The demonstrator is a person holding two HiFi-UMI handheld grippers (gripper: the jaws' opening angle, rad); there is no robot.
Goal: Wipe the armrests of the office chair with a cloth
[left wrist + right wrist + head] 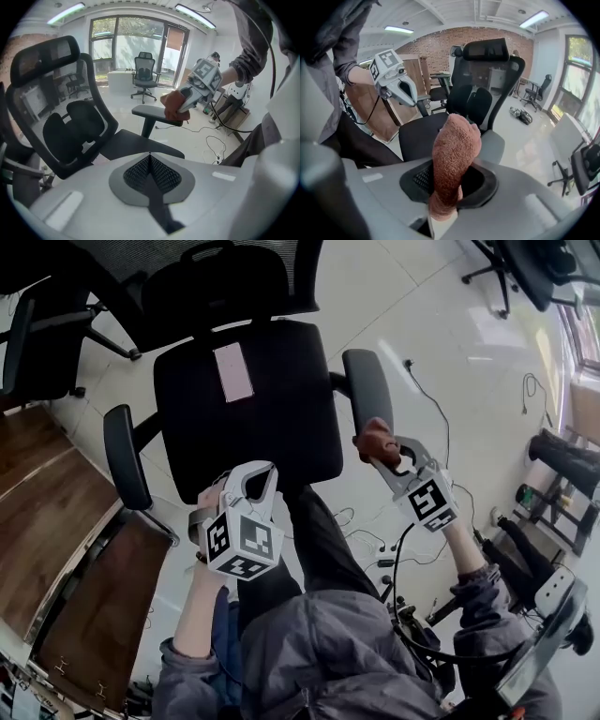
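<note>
At the front end of the right armrest (366,385): right gripper (392,461) pinches the cloth (375,439), and the cloth looks to be resting on the armrest's tip. Meanwhile left gripper (255,486) has its jaws pressed together on nothing and hovers over the front edge of the seat (244,418), touching nothing.

Risks as I see them:
- The grip is on the cloth's lower end only, and most of it stands free past the jaws. Drag along the armrest could fold it back or pull it out, and then bare jaw tips rub the surface.
- Nothing braces the seat, so a sideways push may swivel it away from the stroke.
- Other side: left armrest (125,454) sits well apart and needs a reach across.
</note>
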